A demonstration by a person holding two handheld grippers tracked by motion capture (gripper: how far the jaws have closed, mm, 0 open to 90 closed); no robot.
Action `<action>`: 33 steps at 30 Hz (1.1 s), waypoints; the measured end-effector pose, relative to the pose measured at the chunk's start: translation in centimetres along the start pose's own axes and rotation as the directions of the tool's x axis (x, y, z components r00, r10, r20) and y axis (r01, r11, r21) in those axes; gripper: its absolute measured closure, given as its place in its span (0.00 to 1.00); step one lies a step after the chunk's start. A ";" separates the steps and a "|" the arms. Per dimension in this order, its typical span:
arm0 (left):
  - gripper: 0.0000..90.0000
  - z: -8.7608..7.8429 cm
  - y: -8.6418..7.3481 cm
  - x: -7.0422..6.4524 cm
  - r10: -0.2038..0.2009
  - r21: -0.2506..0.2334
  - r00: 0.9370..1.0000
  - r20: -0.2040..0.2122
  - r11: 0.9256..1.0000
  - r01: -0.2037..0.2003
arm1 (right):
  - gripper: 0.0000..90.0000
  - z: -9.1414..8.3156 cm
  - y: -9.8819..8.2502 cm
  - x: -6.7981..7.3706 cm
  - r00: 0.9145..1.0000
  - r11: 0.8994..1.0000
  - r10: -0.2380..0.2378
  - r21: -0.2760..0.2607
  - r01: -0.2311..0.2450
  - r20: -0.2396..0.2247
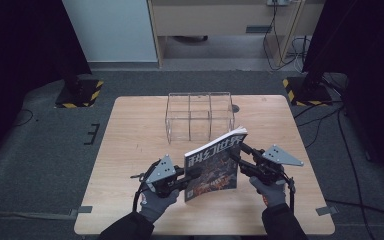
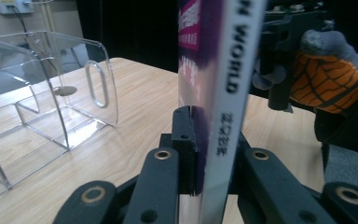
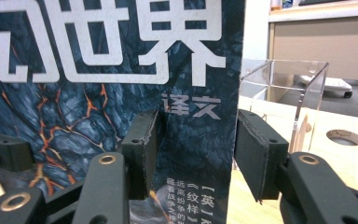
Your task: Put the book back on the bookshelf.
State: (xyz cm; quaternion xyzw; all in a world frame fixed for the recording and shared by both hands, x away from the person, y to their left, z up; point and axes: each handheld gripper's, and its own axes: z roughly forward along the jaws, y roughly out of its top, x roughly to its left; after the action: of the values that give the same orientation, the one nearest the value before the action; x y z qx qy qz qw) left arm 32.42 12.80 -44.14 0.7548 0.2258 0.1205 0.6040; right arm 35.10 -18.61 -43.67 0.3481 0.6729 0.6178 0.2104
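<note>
Both gloved hands are up off the wooden table (image 1: 130, 130), forearms coming in low, and between them a magazine (image 1: 214, 167) stands on edge near the front of the table, tilted, its cover facing the person. The left gripper (image 1: 196, 175) reaches in from the left at the magazine's lower part. From the left gripper view its jaws are clamped tight on the spine edge, one black pad pressed flat against the purple cover, the white spine with printed lettering running up between them. The right gripper (image 1: 236, 156) comes in from the right, higher up, near the top corner. In the right gripper view the jaws stand apart, one pad in front of the dark cover, the other just off its edge; they are not pinching the paper. The right hand (image 2: 328, 74) shows in the left gripper view too, in a grey glove with an orange, webbed palm.

Behind the magazine, toward the middle of the table, sits a clear acrylic organizer (image 1: 200, 117), boxy, with inner dividers and an oval handle slot in one wall. A round hole (image 3: 344, 136) is cut in the tabletop beside it. The cover is glossy, dark blue with orange cracks and big white characters. The floor around is grey carpet, with yellow-and-black striped stand bases (image 1: 80, 93) at the far corners.
</note>
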 end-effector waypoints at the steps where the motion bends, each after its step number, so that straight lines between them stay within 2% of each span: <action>1: 0.88 0.0 0.0 0.1 -0.010 -0.010 1.000 0.002 1.000 0.010 | 0.57 0.0 0.0 0.0 1.000 1.000 -0.004 0.000 0.004 -0.002; 3: 0.86 0.1 0.0 0.0 -0.031 -0.034 1.000 0.005 0.999 0.031 | 0.58 0.0 0.0 0.1 1.000 1.000 -0.008 0.000 0.008 -0.012; 8: 0.85 0.5 0.0 -0.3 -0.015 -0.025 1.000 0.009 1.000 0.015 | 0.57 0.1 0.1 0.5 0.999 1.000 -0.019 -0.009 0.018 -0.026; 12: 0.86 0.9 -0.1 -0.4 -0.010 -0.017 1.000 -0.003 1.000 0.010 | 0.57 0.0 0.1 0.6 0.999 1.000 -0.016 -0.007 0.016 -0.030; 19: 0.88 1.0 -0.1 -0.2 -0.030 -0.024 0.999 -0.022 0.999 0.030 | 0.57 0.0 0.1 0.6 0.999 1.000 -0.014 -0.005 0.014 -0.032; 25: 0.90 1.1 0.2 -0.3 -0.017 -0.002 0.998 -0.053 1.000 0.017 | 0.56 0.1 0.1 0.5 0.999 1.000 -0.011 0.013 0.011 -0.031; 29: 0.91 1.1 0.4 -0.4 -0.019 0.014 0.997 -0.070 1.000 0.020 | 0.51 0.3 -0.2 0.3 1.000 0.999 -0.015 0.048 0.015 -0.009; 33: 0.91 0.9 0.5 -0.2 -0.042 0.017 0.996 -0.077 0.999 0.044 | 0.48 0.1 -0.3 -0.2 1.000 0.999 -0.007 0.053 0.007 0.015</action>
State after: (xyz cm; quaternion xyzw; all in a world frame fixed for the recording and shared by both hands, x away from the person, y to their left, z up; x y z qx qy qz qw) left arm 32.78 11.88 -43.81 0.7502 0.2661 0.1343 0.5902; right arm 35.25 -18.70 -44.01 0.3559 0.6887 0.5963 0.2082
